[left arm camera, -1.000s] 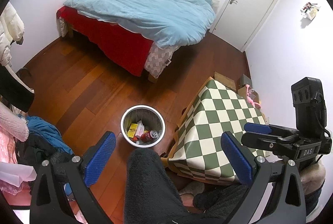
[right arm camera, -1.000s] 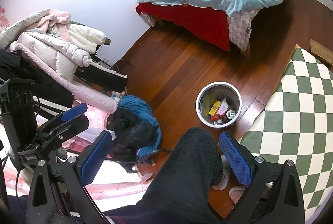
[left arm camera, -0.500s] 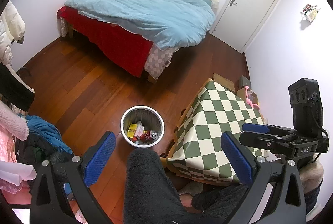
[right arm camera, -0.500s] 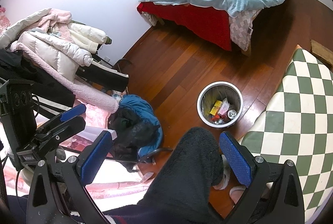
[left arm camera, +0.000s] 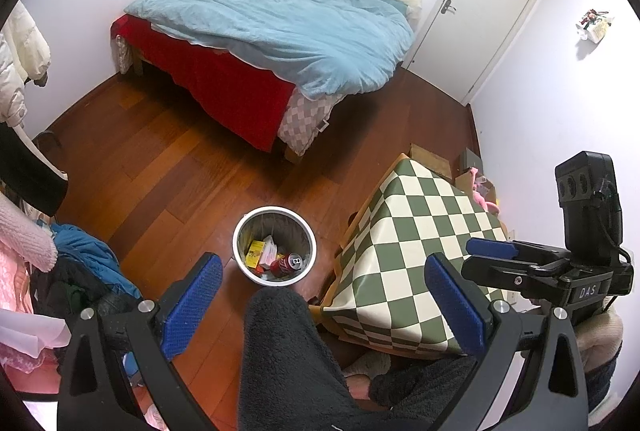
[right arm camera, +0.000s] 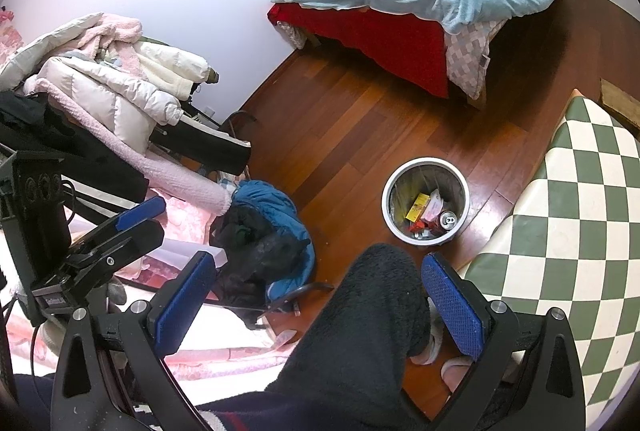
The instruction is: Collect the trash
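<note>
A wooden floor [left arm camera: 160, 167] holds a bed [left arm camera: 280, 43], a checkered table [left arm camera: 416, 251] and a trash bin [left arm camera: 274, 246] containing a red can [left arm camera: 286, 263]. Only the left view shows the door [left arm camera: 488, 11]; the right view shows piled coats [right arm camera: 104, 83]. The left hand-held gripper [left arm camera: 324, 307] and right hand-held gripper [right arm camera: 320, 303] are both spread apart, empty.

Home bedroom. A bed [left arm camera: 276, 43] with a rumpled light-blue duvet [left arm camera: 288, 27] over a red sheet stands against the white wall, a closed white door [left arm camera: 480, 7] beside it. Reddish wood plank floor [left arm camera: 160, 159]. Coats and clothes pile [right arm camera: 100, 87] heaped at one side, more clothing on the floor. Small table with green-and-white checked cloth [left arm camera: 420, 239]. A round waste bin [left arm camera: 274, 246] with a can and wrappers sits on the floor near it.
</note>
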Demonstrator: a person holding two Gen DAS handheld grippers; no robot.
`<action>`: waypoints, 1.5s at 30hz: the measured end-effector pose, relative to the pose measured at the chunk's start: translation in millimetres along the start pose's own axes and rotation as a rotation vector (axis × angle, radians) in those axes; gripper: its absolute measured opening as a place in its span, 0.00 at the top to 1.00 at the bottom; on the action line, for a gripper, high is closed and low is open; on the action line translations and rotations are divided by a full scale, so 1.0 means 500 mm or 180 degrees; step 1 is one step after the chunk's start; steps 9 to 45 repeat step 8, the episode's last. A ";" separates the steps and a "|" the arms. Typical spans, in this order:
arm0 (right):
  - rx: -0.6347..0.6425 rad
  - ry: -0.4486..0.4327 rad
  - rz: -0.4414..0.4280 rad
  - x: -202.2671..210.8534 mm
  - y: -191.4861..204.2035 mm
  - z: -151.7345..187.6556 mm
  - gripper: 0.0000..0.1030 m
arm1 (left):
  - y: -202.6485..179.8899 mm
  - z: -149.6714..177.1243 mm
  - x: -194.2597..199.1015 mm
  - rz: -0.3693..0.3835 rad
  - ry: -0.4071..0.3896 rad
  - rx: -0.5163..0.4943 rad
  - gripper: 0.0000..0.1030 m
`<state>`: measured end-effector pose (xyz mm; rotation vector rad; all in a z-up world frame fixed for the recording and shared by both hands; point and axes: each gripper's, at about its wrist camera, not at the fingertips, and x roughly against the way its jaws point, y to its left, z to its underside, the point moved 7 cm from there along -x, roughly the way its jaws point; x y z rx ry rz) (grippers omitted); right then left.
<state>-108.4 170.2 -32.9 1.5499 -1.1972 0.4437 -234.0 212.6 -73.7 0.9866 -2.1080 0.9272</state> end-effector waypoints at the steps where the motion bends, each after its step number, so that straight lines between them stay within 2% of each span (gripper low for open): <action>1: 0.0000 -0.0002 0.0001 0.000 0.000 0.000 0.00 | 0.000 0.000 0.000 0.0004 -0.0002 0.0003 0.00; 45: -0.0005 0.0023 -0.0021 0.004 -0.001 0.002 0.00 | -0.003 0.000 0.000 0.0015 0.0014 -0.0002 0.00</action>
